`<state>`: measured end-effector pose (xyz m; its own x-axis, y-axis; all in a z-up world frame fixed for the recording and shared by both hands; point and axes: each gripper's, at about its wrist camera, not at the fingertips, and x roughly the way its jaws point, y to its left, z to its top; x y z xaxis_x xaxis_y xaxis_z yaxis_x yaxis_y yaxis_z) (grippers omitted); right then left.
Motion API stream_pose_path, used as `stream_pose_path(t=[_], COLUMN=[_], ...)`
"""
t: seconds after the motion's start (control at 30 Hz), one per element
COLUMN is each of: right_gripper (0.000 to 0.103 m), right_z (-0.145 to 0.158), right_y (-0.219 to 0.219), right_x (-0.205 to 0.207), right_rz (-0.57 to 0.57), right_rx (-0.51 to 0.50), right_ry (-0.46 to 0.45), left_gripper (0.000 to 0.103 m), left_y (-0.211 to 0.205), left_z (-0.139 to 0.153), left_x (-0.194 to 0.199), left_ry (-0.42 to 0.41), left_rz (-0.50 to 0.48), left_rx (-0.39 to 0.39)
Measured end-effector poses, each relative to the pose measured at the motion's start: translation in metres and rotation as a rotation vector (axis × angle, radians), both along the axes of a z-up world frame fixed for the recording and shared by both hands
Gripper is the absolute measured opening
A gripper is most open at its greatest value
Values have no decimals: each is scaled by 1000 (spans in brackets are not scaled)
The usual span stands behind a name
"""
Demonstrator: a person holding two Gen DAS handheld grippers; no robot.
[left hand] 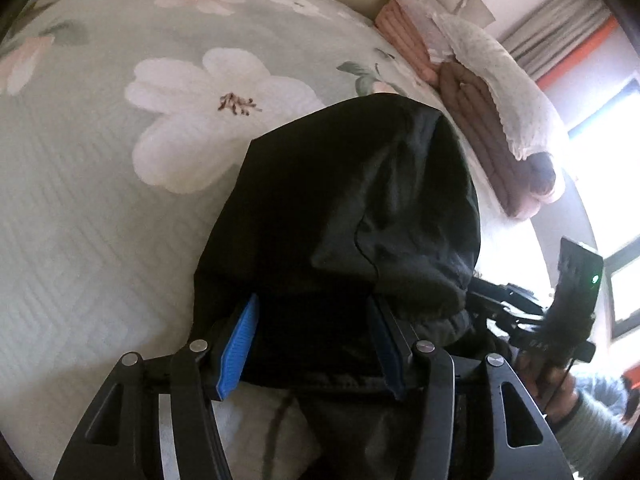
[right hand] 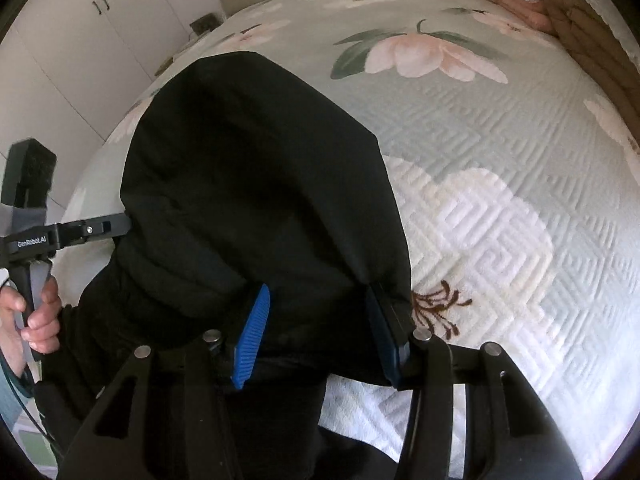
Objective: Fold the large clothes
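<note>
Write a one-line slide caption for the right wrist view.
Right gripper, jaws apart, over a black garment lying on a flowered bedspread; a hand holds the left gripper at the frame's left edge.

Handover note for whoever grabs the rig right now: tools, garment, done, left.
Left tool: jaws apart, black garment lies between the pads, no visible pinch.
Right tool: same, jaws apart over the garment's near end.
Garment: folded into a narrow dark bundle on the floral bedspread, reaching away from both tools.
Done: at least one fold laid down.
Left: probably a final fold or tidy; check the near edge, partly hidden.
</note>
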<state>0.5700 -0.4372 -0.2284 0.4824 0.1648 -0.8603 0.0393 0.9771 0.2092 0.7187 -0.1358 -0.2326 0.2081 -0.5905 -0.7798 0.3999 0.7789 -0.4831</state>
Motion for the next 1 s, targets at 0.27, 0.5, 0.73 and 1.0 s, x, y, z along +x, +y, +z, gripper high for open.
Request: stream_pose_path(t=[0.27,0.5,0.73,1.0], right_gripper=[84,81,33,18], right_z=[55,-11,6,113], right_y=[-52,-80,-28,11], right_x=[6,64,58,-30], right_rz=[-15,-51,112,203], right_rx=[134,329,206,54], right_ry=[-99,76,38,-174], left_gripper=[85,84,22,15], left_y=[28,39,11,22], left_z=[88,10,5,114], left_x=[15,91,57,-36], left_ry=[-158,134,61,-197], left_rz=[-74,28,-75,-204], left_rx=[-96,-112,-99,-66])
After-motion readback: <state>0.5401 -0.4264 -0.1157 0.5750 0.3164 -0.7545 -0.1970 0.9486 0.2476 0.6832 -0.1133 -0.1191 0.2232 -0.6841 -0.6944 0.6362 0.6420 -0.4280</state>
